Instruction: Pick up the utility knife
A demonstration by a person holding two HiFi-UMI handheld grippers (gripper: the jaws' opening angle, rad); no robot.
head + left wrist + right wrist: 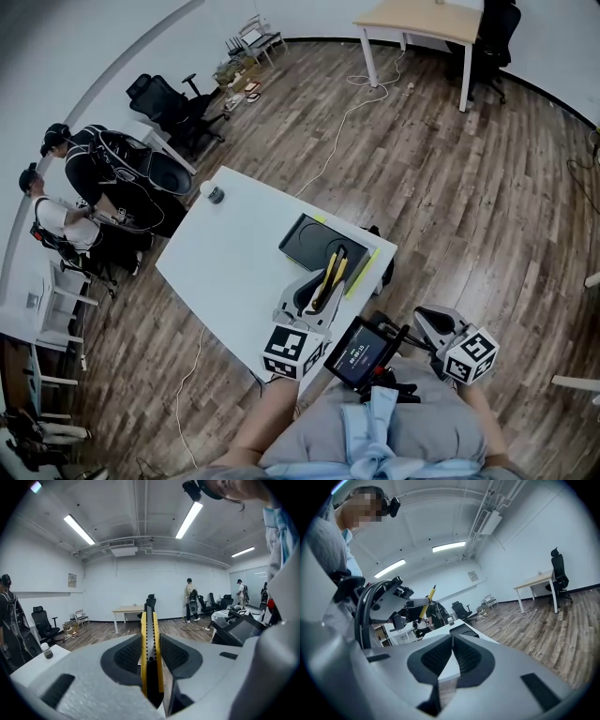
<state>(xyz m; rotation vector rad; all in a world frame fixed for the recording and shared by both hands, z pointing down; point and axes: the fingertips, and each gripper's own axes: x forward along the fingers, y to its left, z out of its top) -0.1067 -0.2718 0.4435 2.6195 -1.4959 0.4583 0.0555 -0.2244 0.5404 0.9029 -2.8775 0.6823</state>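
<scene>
Left gripper view: left hand-held gripper (150, 643) pinching utility knife (150, 660), long axis forward along jaws

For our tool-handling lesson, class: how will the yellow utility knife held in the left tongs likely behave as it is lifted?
Likely stiff: the utility knife juts straight out of the left tongs without sagging. Probably light for its size, being slim. It might pivot, since only part of its length is gripped.

Yellow-black utility knife (150, 651), gripped, narrow side up
</scene>
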